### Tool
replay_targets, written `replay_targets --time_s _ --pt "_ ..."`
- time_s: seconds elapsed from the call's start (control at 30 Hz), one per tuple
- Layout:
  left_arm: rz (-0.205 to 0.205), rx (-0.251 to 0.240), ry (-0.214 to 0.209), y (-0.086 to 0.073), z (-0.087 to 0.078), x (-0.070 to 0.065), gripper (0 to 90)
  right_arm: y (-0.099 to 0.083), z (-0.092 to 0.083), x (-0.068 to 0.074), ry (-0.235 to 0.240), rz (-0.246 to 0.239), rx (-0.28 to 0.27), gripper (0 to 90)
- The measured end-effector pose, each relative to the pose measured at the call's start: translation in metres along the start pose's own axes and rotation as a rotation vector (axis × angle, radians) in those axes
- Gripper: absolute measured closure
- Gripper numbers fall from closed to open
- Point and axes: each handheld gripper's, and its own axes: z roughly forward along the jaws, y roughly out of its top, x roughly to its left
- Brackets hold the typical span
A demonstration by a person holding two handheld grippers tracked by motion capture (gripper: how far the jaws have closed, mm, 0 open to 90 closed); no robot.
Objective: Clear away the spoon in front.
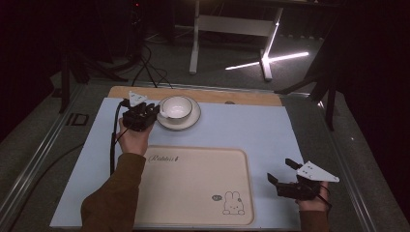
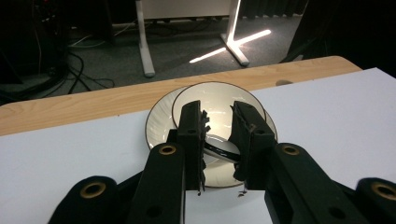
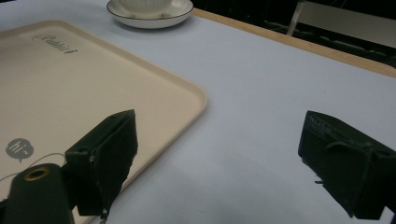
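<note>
A white cup (image 1: pixel 176 106) with a dark rim stands on a matching saucer (image 1: pixel 192 118) at the far side of the pale blue mat. My left gripper (image 1: pixel 147 113) reaches it from the left. In the left gripper view the jaws of the left gripper (image 2: pixel 218 116) are shut on the cup's handle (image 2: pixel 219 150), with the cup (image 2: pixel 219 95) and saucer (image 2: pixel 159 123) just beyond. My right gripper (image 1: pixel 282 171) rests at the near right of the mat, open, with nothing between its fingers. In the right gripper view the right gripper (image 3: pixel 219 163) hangs over bare mat beside the tray.
A beige tray (image 1: pixel 193 186) with a rabbit drawing lies at the near middle of the mat, and its corner (image 3: pixel 187 93) is close to my right gripper. A wooden table edge (image 1: pixel 241 95) runs behind the mat. White table legs (image 1: pixel 196 43) and cables stand on the floor beyond.
</note>
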Motion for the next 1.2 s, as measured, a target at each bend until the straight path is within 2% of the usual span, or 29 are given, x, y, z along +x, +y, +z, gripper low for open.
replay_targets --time_s 0.7,1.07,1.2 --pt "-0.024 -0.005 0.004 -0.015 -0.027 0.007 74.4 0.0 0.0 0.0 0.001 -0.002 0.001 11.6" --pt "-0.038 -0.012 0.0 -0.027 -0.036 0.004 74.4 0.0 0.001 0.0 0.002 -0.002 0.001 11.6" --pt "-0.026 -0.008 0.001 -0.03 -0.039 0.002 74.4 0.0 0.001 0.0 0.002 -0.002 0.002 11.6"
